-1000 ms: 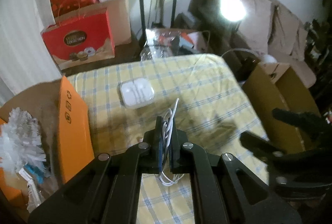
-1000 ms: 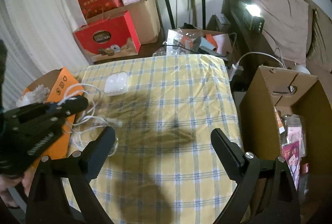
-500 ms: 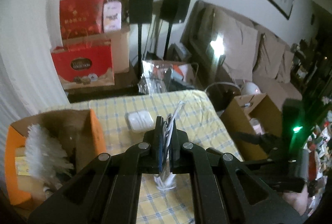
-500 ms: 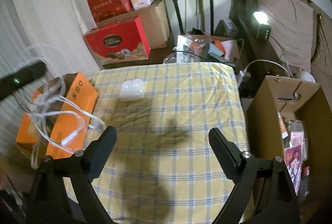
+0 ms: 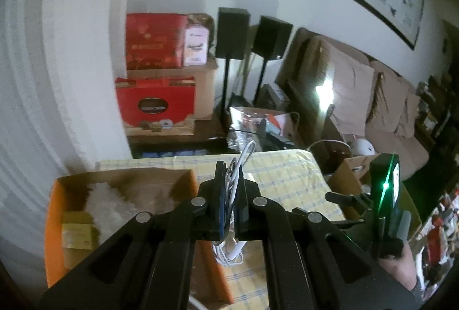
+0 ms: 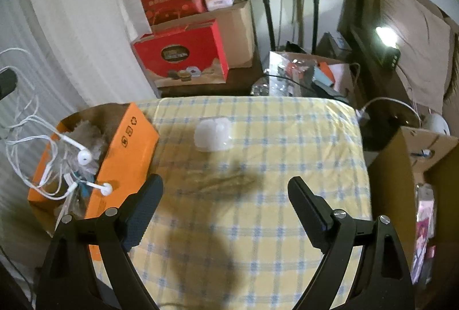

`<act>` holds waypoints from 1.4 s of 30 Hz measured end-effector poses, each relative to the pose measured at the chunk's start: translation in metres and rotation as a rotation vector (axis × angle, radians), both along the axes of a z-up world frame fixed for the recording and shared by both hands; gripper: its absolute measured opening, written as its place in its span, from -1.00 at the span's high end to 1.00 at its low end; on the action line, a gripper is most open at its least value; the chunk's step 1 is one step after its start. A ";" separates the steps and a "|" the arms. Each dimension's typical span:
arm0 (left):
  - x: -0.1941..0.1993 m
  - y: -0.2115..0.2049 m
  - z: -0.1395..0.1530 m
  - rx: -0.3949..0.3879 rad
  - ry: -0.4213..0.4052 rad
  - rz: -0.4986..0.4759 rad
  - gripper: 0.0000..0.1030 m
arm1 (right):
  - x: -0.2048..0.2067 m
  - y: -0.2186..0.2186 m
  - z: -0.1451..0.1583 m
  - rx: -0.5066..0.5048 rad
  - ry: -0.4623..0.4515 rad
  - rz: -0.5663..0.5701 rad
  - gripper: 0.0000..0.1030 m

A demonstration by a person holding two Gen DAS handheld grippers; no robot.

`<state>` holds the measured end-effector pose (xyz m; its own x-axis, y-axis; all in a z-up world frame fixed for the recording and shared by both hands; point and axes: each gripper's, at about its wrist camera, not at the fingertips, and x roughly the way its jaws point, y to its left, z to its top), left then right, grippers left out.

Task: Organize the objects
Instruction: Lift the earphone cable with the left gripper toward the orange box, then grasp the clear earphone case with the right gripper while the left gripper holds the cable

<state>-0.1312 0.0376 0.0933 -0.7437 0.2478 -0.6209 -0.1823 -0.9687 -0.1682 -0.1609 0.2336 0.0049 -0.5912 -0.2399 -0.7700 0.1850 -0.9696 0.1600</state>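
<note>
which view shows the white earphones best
The right wrist view: the white earphones dangle in full over the orange box, both buds visible. The left wrist view shows only cord pinched in the left gripper.

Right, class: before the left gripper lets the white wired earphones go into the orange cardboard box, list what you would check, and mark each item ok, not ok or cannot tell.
1. Left gripper shut on the white wired earphones: ok.
2. Earphones hang over the orange cardboard box: ok, though one earbud dangles at the box's near wall.
3. Box top is open: ok.
4. Room inside beside the white fluffy brush: cannot tell.
5. Right gripper open and away from the box: ok.
6. White earphone case on the yellow checked tablecloth clear of the drop: ok.
</note>
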 end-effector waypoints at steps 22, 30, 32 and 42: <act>0.000 -0.060 0.008 0.083 0.026 -0.011 0.93 | -0.124 -0.060 -0.087 0.091 -0.084 0.011 -0.67; -0.002 -0.059 0.006 0.090 0.032 -0.021 0.93 | -0.139 -0.068 -0.104 0.114 -0.113 0.017 -0.56; -0.003 -0.059 0.006 0.091 0.030 -0.024 0.93 | -0.141 -0.069 -0.110 0.120 -0.127 0.020 -0.41; 0.005 -0.064 0.004 0.086 0.022 -0.006 0.93 | -0.130 -0.059 -0.096 0.104 -0.115 -0.004 -0.23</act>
<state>-0.1262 -0.0265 0.0975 -0.7554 0.3042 -0.5803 -0.1930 -0.9497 -0.2467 -0.2907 0.1746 -0.0915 -0.4985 -0.1530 -0.8533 0.1677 -0.9827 0.0783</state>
